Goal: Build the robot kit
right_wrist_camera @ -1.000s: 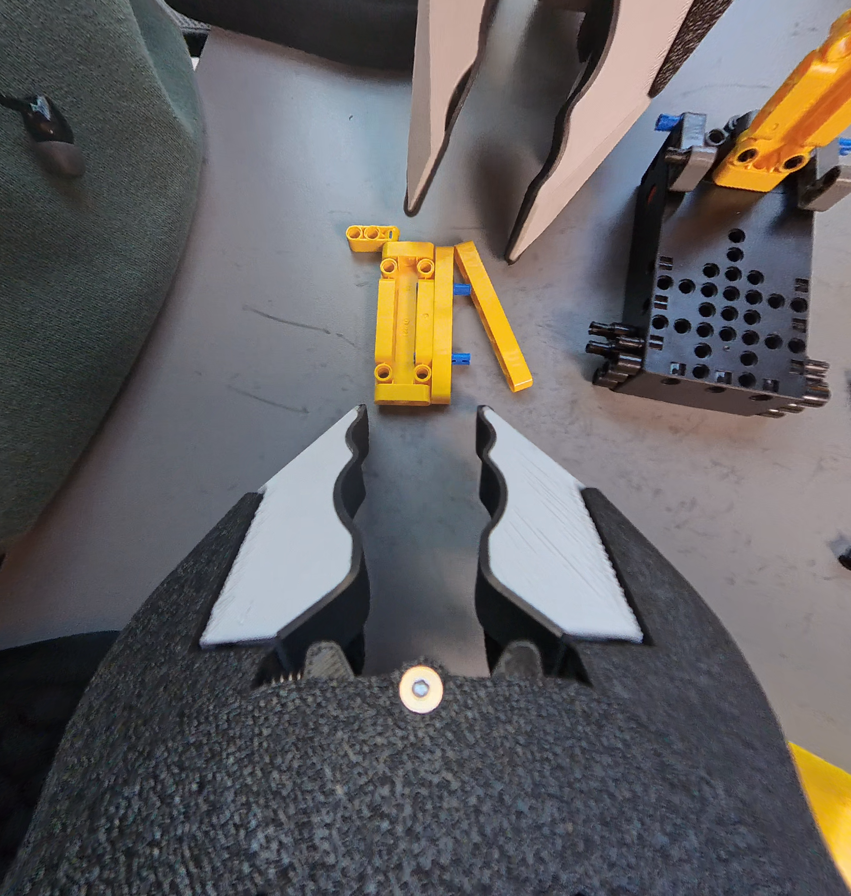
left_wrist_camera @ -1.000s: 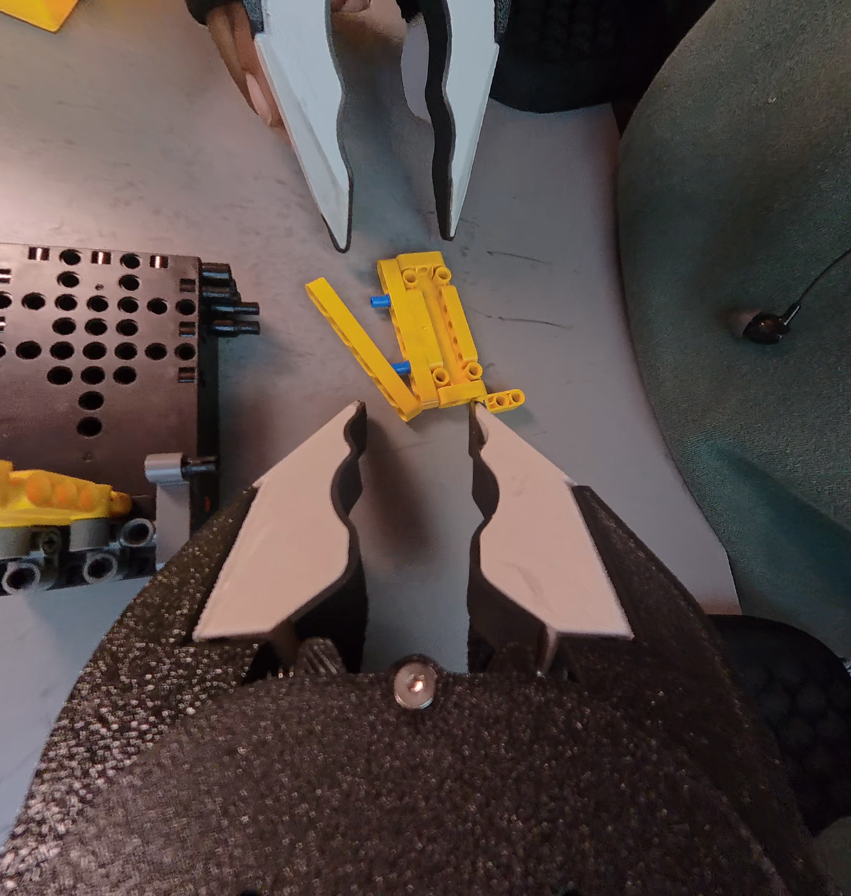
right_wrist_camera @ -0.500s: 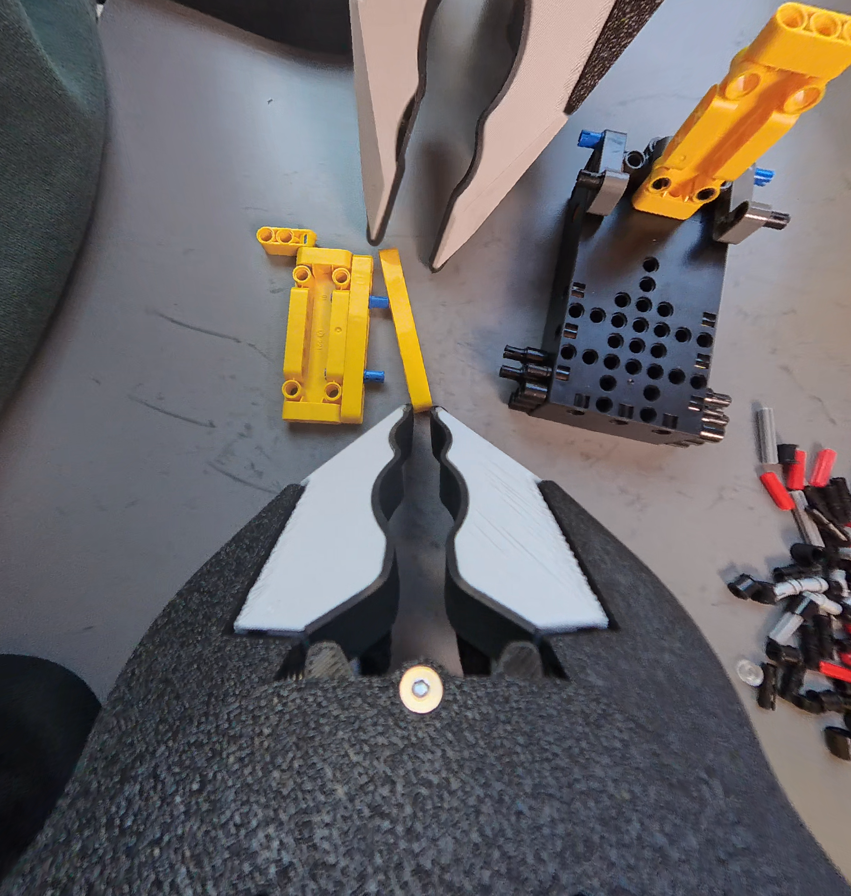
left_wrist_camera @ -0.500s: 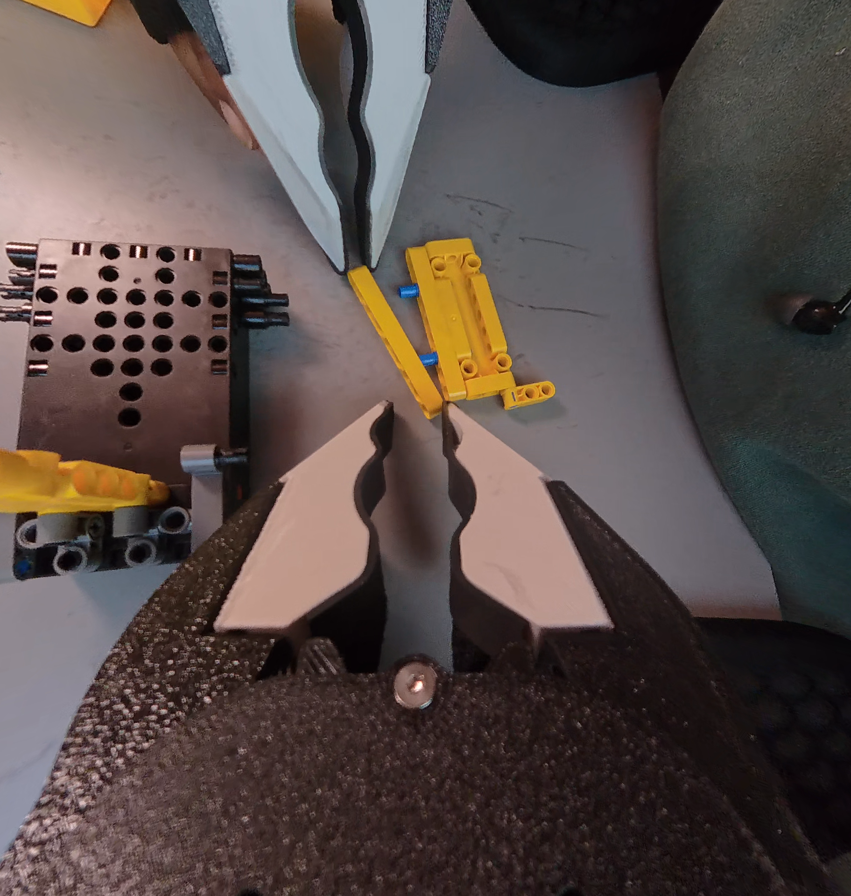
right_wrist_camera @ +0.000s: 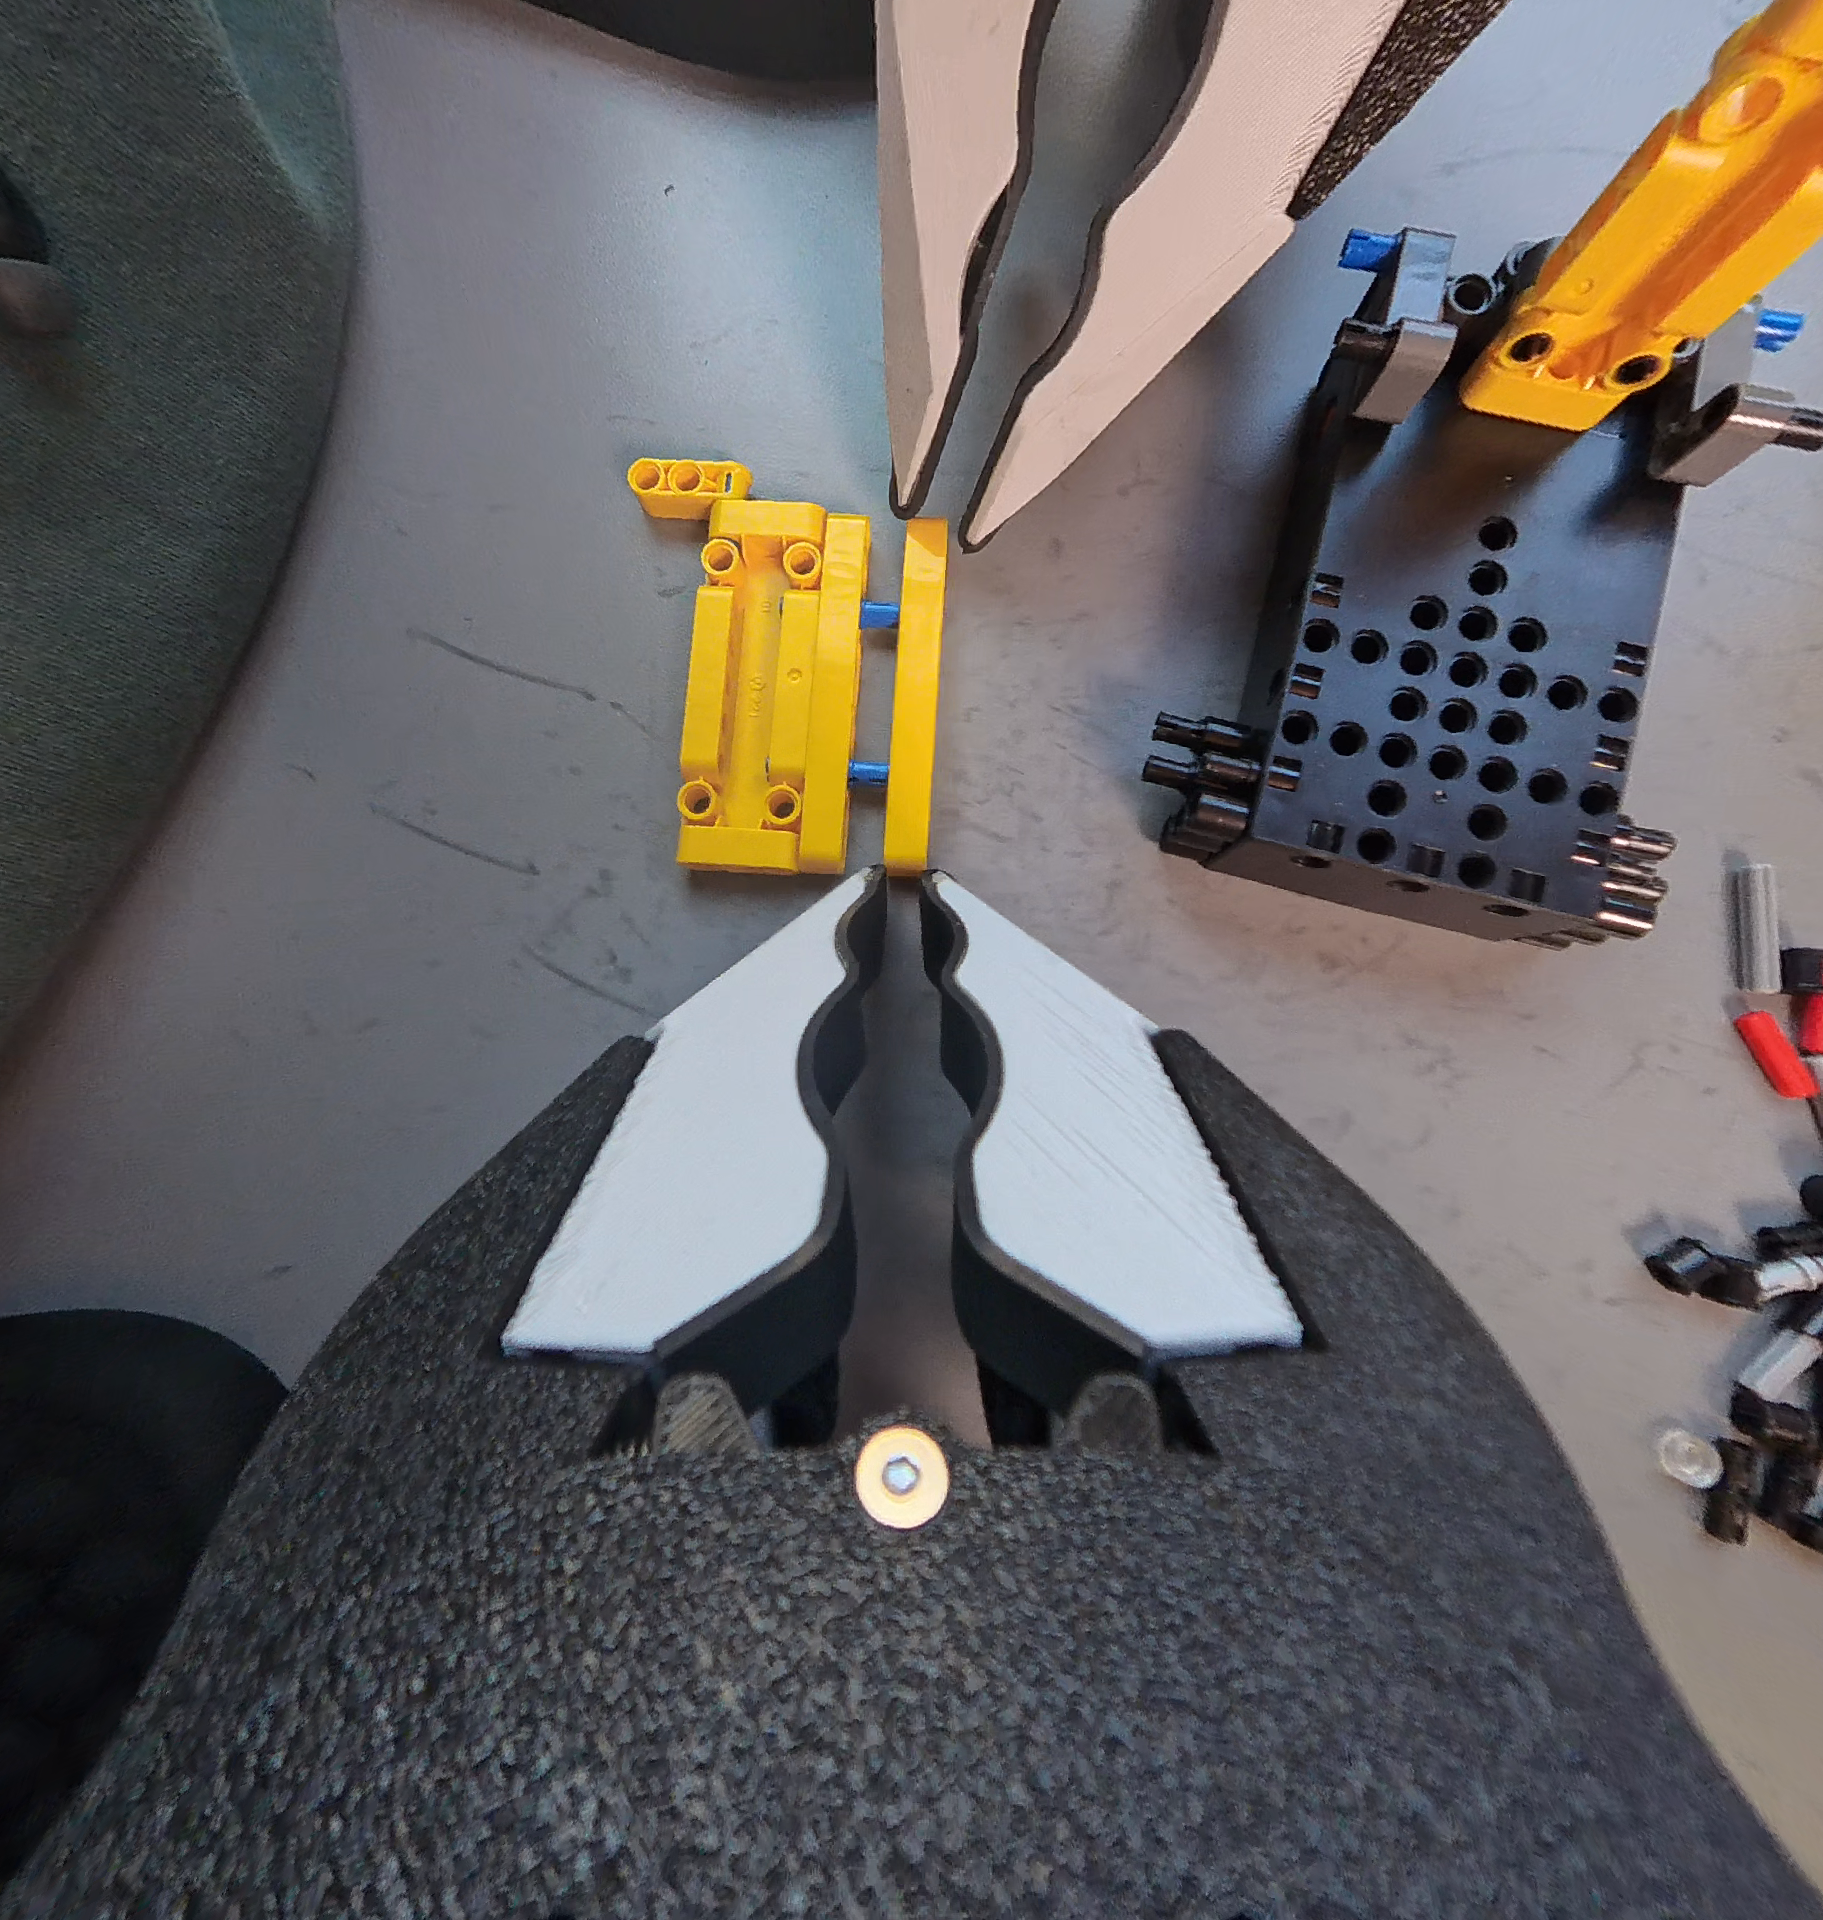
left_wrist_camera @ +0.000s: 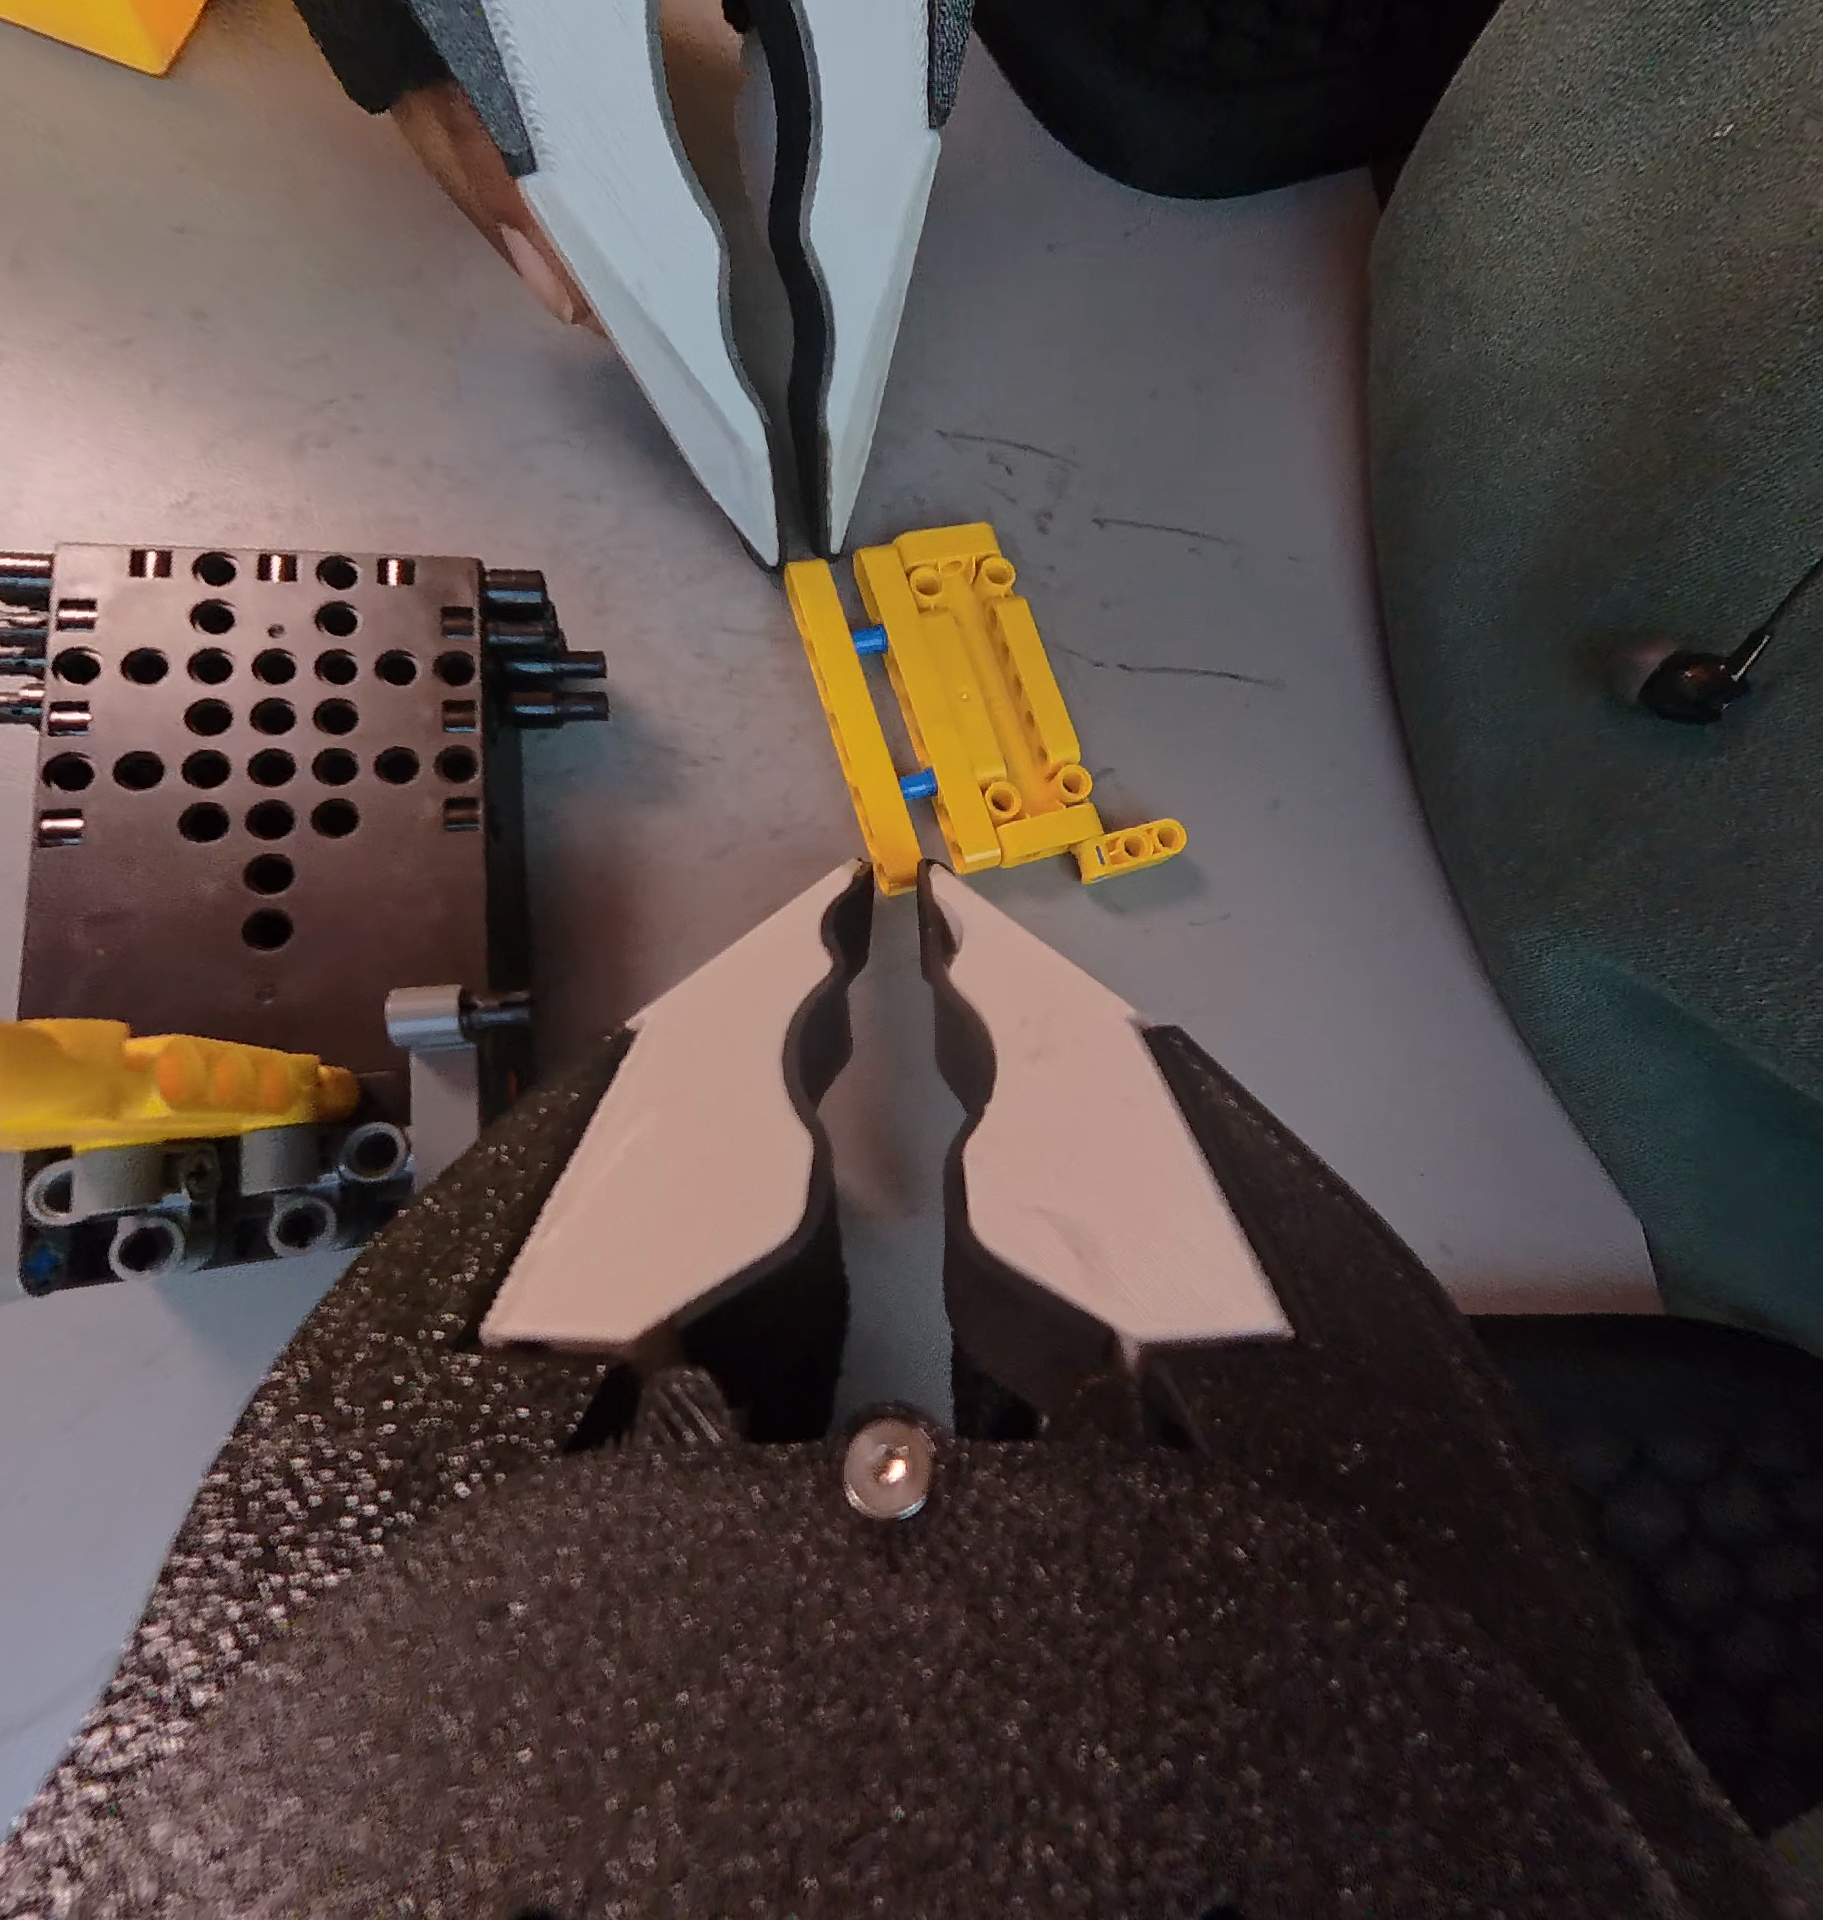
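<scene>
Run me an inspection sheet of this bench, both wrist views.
Surface: grey table, scuffed.
Parts: yellow beam on two blue pins beside yellow frame; three-hole piece at its corner; black perforated plate carrying yellow arm.
Clutter: loose pin pile.
Grippers: left gripper and right gripper nearly closed, one at each beam end; cannot tell if either grips it.
Cables: earbud with thin lead.
Surroundings: green cushion.

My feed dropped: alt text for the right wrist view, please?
Right gripper and left gripper, both nearly closed, meet opposite ends of a yellow beam beside a yellow frame with blue pins; black perforated plate to its right.
</scene>
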### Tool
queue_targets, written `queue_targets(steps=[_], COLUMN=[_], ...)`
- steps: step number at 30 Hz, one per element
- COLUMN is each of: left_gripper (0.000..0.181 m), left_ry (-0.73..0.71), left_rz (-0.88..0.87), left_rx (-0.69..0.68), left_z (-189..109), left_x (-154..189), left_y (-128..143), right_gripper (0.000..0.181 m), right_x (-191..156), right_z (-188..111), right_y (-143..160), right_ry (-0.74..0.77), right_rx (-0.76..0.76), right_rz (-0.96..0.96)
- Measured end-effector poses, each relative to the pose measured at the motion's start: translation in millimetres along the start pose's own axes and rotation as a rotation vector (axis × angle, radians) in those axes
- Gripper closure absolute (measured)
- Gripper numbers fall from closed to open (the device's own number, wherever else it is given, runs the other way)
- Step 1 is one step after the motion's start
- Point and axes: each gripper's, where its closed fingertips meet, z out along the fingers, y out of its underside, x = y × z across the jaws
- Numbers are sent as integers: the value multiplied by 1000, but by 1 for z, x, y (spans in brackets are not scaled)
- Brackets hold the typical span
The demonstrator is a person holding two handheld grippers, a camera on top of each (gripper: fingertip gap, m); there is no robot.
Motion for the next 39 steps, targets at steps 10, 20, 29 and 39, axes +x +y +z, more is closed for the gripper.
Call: queue_targets(steps=[10,20,29,39], left_gripper=[159,107,119,127], left_ry=[3,-157,-253,-246], left_rz=[-8,-68,-52,14], left_rx=[29,-37,-100,-128], left_z=[-5,8,15,16], left_x=[3,26,18,18], left_y=[-3,-6,-2,-1], right_gripper=[157,112,126,145], right_x=[-3,-24,-19,-24], right_z=[-7,7,9,11], right_y=[1,-4,-6,-9], right_ry=[-11,-3,30,48], right_rx=[22,52,50,85], right_rz=[20,-12,-13,-32])
